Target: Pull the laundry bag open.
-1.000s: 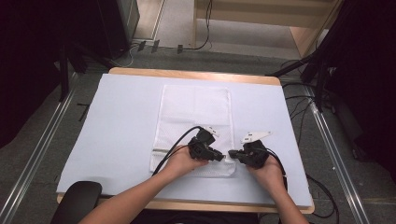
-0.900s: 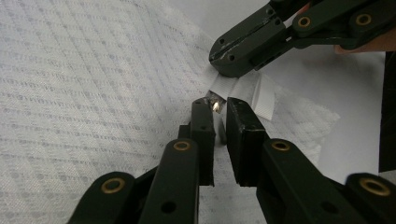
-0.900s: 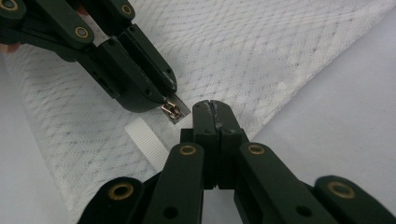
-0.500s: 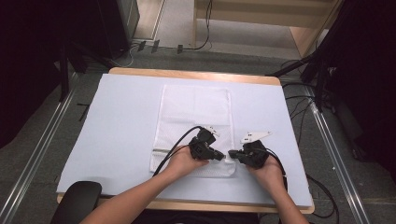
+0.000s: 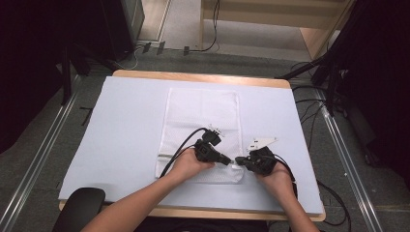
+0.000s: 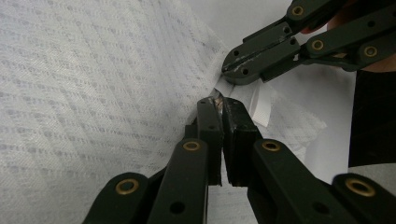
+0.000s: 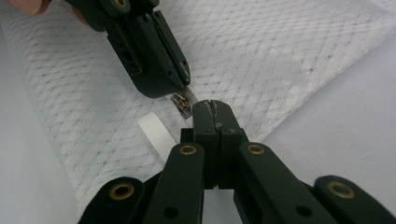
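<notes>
Both the left gripper [image 5: 230,160] and right gripper [image 5: 240,161] pinch the limp mesh laundry bag [image 5: 203,116] beside its zipper pull [image 7: 182,101], the firmest hold.

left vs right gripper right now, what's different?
The left gripper pinches a small metal zipper pull at the mesh bag's near right corner; the right gripper clamps the bag's fabric beside it. The left gripper's jaws have just been closing; the right gripper's are shut tight. The right gripper carries a grey plate on top, the left none I can see. Both are black, tips almost meeting.
</notes>
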A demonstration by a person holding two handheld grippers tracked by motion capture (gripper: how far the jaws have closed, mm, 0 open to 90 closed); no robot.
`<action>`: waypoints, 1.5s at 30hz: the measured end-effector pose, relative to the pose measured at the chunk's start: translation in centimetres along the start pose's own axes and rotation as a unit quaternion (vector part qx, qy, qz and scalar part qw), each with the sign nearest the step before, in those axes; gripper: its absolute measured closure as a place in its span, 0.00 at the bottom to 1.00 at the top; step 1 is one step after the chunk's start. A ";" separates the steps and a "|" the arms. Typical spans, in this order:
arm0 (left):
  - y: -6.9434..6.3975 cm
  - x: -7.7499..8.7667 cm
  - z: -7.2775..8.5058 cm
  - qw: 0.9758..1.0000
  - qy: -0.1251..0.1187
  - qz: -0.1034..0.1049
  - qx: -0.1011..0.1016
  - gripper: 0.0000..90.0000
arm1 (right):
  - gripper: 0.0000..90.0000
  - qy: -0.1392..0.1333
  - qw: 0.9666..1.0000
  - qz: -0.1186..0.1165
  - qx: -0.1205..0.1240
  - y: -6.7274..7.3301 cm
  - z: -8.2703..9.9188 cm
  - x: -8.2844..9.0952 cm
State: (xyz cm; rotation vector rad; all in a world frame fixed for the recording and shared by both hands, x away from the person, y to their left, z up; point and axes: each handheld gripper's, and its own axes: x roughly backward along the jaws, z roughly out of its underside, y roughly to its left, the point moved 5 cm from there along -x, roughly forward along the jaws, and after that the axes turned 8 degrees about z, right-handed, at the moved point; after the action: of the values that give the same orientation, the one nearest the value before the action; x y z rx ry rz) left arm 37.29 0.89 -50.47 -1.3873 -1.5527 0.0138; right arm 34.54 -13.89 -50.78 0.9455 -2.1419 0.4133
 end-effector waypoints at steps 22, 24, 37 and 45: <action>1.5 5.0 1.8 0.999 -0.002 0.014 0.031 0.98 | 1.00 -0.015 1.000 -0.003 0.013 0.0 0.2 -0.1; 1.6 5.3 2.0 0.999 0.000 0.014 0.030 0.98 | 1.00 -0.016 1.000 -0.005 0.016 0.0 0.2 -0.1; 2.1 7.0 2.8 0.999 -0.008 0.021 0.043 0.98 | 1.00 -0.019 1.000 -0.008 0.008 -0.1 0.3 -0.1; 2.3 7.8 3.3 0.998 -0.010 0.027 0.047 0.98 | 1.00 -0.020 1.000 -0.009 0.008 -0.1 0.3 -0.1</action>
State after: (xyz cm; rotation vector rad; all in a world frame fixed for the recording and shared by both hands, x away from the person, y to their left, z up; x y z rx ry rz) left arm 38.17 9.40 -48.39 -1.3587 -1.5106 0.1322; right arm 34.53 -14.10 -51.05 0.9891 -2.1685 0.4068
